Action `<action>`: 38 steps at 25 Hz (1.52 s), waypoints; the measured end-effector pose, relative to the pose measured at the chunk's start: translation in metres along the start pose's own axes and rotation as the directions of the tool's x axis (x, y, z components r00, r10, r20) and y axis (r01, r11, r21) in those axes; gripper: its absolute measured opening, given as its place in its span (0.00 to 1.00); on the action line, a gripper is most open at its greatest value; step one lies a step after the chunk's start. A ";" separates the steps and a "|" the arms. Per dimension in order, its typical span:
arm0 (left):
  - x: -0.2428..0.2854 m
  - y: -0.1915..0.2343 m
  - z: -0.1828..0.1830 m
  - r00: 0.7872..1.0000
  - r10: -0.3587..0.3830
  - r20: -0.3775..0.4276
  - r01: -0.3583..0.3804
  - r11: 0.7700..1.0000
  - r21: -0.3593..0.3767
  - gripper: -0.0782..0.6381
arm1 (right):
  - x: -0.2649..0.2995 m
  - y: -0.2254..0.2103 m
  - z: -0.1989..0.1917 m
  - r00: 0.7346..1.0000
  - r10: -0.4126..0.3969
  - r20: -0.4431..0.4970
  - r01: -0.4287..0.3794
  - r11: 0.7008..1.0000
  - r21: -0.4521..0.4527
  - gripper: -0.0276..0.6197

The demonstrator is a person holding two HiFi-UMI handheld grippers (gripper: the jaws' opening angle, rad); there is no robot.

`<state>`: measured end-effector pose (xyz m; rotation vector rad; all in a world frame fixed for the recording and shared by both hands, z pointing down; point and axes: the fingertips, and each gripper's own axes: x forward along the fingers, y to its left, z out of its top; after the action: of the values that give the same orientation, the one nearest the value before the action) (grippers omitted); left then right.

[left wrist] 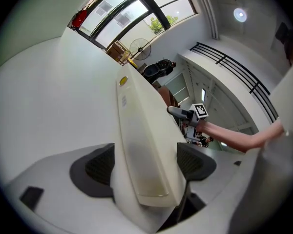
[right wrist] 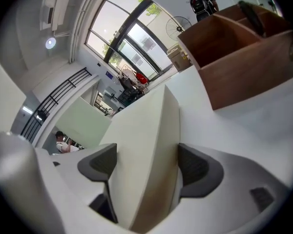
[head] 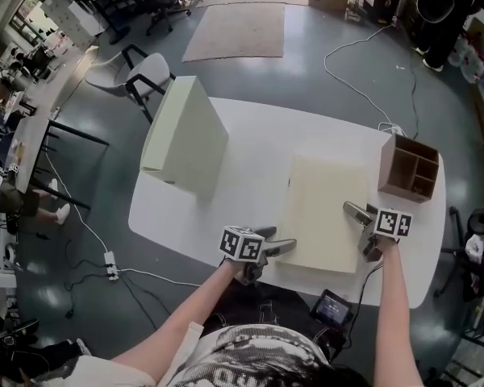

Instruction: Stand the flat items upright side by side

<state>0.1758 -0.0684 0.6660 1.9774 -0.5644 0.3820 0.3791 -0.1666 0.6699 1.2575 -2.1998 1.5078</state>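
Flat panel point(head: 327, 208) — both ends are best raised together, level and untwisted, then stood beside the upright panel point(head: 189, 135) far beyond the left gripper point(head: 284, 246). The near corner is clamped in that gripper's wide-set jaws; the opposite edge is clamped likewise in the right gripper point(head: 355, 213).

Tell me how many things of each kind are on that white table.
Cream panel: 2
Wooden box: 1
Total: 3
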 end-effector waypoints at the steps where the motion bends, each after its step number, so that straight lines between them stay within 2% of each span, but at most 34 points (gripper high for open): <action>1: 0.000 0.000 0.001 1.000 -0.006 0.002 0.006 1.000 -0.002 0.66 | -0.001 0.000 0.000 1.000 0.015 0.010 -0.015 1.000 0.005 0.64; 6: 0.000 0.002 0.005 1.000 -0.015 0.023 0.016 0.999 -0.036 0.66 | 0.007 0.023 -0.008 0.995 0.099 -0.002 -0.099 0.993 -0.068 0.60; 9: 0.001 0.002 0.010 0.997 -0.023 0.069 0.031 0.994 -0.104 0.66 | 0.008 0.027 -0.007 0.994 0.107 0.029 -0.105 0.991 -0.080 0.60; 10: 0.001 0.001 0.010 0.997 -0.020 0.074 0.028 0.994 -0.106 0.66 | 0.007 0.027 -0.007 0.994 0.108 0.035 -0.105 0.991 -0.083 0.61; 14: -0.003 -0.001 0.011 0.998 0.038 0.053 -0.039 0.999 0.013 0.66 | 0.002 0.034 -0.005 0.991 0.116 0.072 -0.108 0.989 -0.103 0.61; 17: -0.011 -0.005 0.026 0.994 0.055 0.094 -0.063 0.995 0.081 0.66 | -0.001 0.043 0.006 0.982 0.145 0.123 -0.130 0.984 -0.125 0.61; 20: -0.026 -0.009 0.045 0.985 0.089 0.145 -0.115 0.978 0.176 0.66 | 0.001 0.059 0.018 0.971 0.185 0.152 -0.160 0.974 -0.164 0.61; 24: -0.048 -0.017 0.067 0.963 0.136 0.232 -0.202 0.935 0.290 0.66 | 0.006 0.085 0.035 0.955 0.251 0.161 -0.211 0.950 -0.229 0.61; 27: -0.063 -0.023 0.078 0.943 0.169 0.288 -0.270 0.893 0.359 0.66 | 0.008 0.106 0.048 0.943 0.297 0.148 -0.245 0.924 -0.293 0.61; 30: -0.077 -0.029 0.088 0.916 0.195 0.349 -0.340 0.840 0.422 0.66 | 0.010 0.125 0.060 0.931 0.334 0.148 -0.262 0.893 -0.367 0.61; 32: -0.086 -0.036 0.094 0.897 0.197 0.396 -0.381 0.801 0.463 0.66 | 0.012 0.134 0.070 0.925 0.339 0.170 -0.246 0.877 -0.412 0.59; 34: -0.093 -0.045 0.100 0.879 0.193 0.436 -0.414 0.762 0.498 0.66 | 0.016 0.140 0.079 0.920 0.343 0.192 -0.230 0.867 -0.442 0.56; 38: -0.109 -0.050 0.105 0.850 0.208 0.483 -0.478 0.689 0.545 0.66 | 0.019 0.161 0.086 0.892 0.403 0.203 -0.264 0.832 -0.488 0.56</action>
<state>0.1135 -0.1184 0.5274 2.6551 -1.2165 0.4695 0.2748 -0.2296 0.5326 1.0281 -2.8772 0.8334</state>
